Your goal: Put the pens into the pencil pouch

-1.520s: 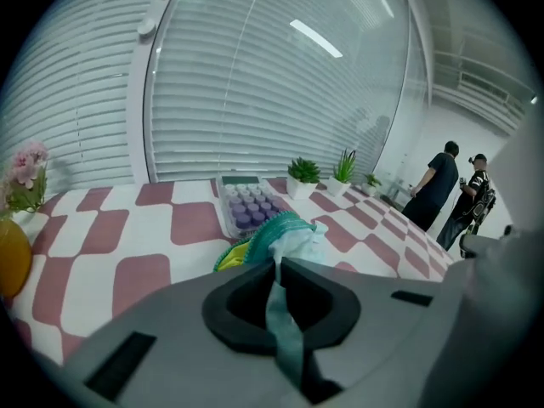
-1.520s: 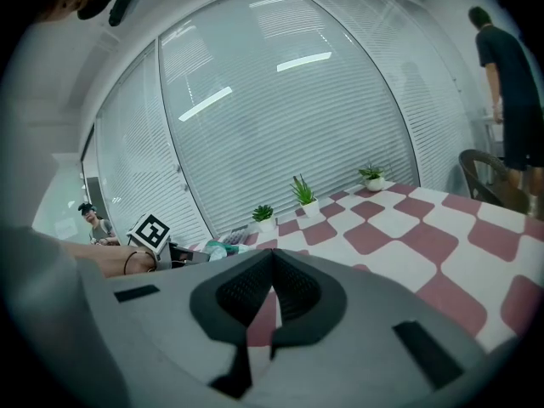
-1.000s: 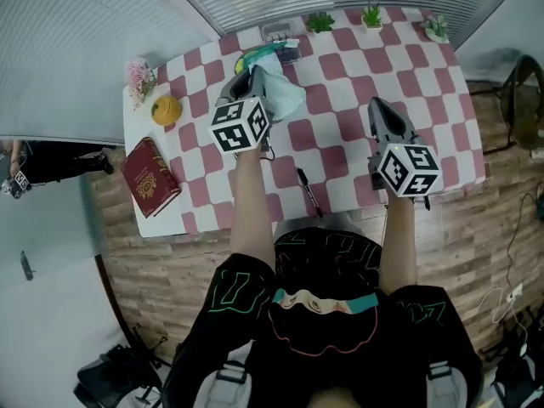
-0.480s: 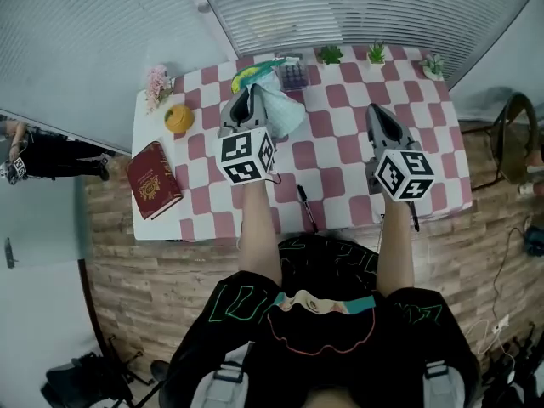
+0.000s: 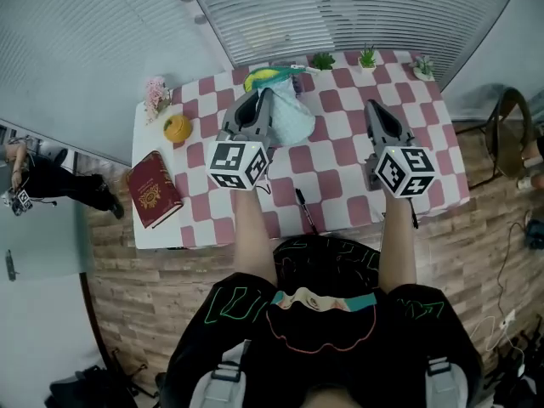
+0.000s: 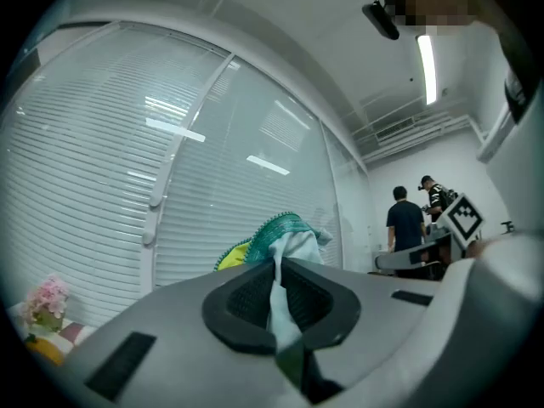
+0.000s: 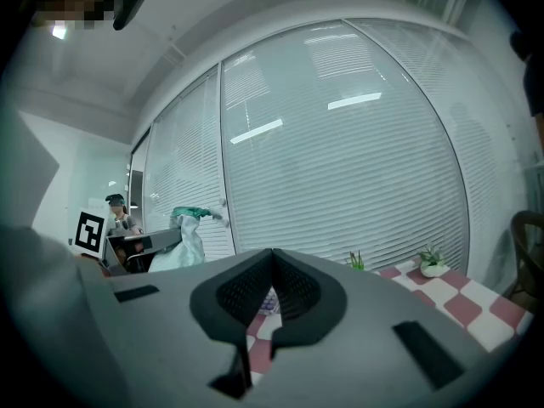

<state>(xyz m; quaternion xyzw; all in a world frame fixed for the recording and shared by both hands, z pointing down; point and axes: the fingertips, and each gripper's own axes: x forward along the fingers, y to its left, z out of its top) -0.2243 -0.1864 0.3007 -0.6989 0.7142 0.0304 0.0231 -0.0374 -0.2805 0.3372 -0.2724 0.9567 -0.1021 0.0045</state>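
Above the far half of the checked table (image 5: 340, 167), the left gripper (image 5: 258, 107) has its jaws pinched tight on a fold of the pencil pouch (image 5: 293, 119). The pouch hangs clear of the cloth with its green zip edge uppermost. The black pen (image 5: 304, 210) lies near the table's front edge, between the person's forearms and well apart from both grippers. The right gripper (image 5: 380, 117) is closed with nothing in it.

To my eye the job now is presenting the pouch's mouth. I'd keep the pinch close to the zip so the opening sags wide, and bring it low beside the pen. The right jaws must part before going down for it. Whether the zip is undone I can't quite tell from here.

Both forearms reach straight out, side by side, with the grippers pointing level toward the blinds (image 5: 340, 15).
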